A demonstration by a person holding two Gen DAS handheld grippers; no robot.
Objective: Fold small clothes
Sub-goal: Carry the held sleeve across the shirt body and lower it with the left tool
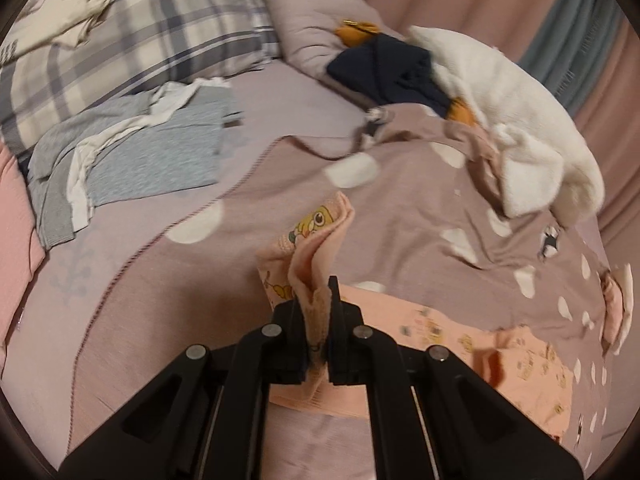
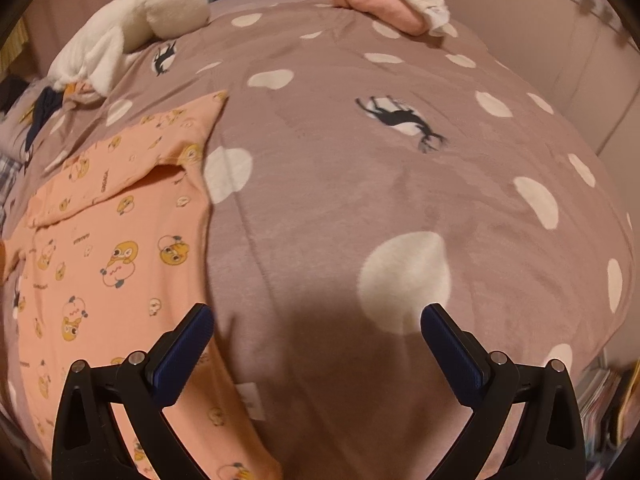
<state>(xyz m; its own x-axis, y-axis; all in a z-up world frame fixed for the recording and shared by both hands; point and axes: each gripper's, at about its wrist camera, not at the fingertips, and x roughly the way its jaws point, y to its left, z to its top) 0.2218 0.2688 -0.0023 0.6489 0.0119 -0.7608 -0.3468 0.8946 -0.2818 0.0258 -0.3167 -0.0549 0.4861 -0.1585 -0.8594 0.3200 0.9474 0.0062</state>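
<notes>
Peach printed cotton garment (image 1: pixel 320 232) bunched in left gripper (image 1: pixel 319 300) fingers; right gripper (image 2: pixel 316 320) fingers spread, seemingly empty

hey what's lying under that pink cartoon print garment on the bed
The pink garment lies on the mauve dotted blanket; the left gripper pinches one edge up. Whatever is beneath the blanket is covered.

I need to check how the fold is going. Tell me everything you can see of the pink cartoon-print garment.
The pink garment is soft, thin-looking knit, peach-pink, printed with small yellow and white cartoon characters. Most of it lies flat on the polka-dot blanket, one flap already turned over its upper part. The left gripper is shut on a bunched edge, lifting that part off the blanket. The right gripper is open, its left finger over the garment's edge, gripping nothing.
</notes>
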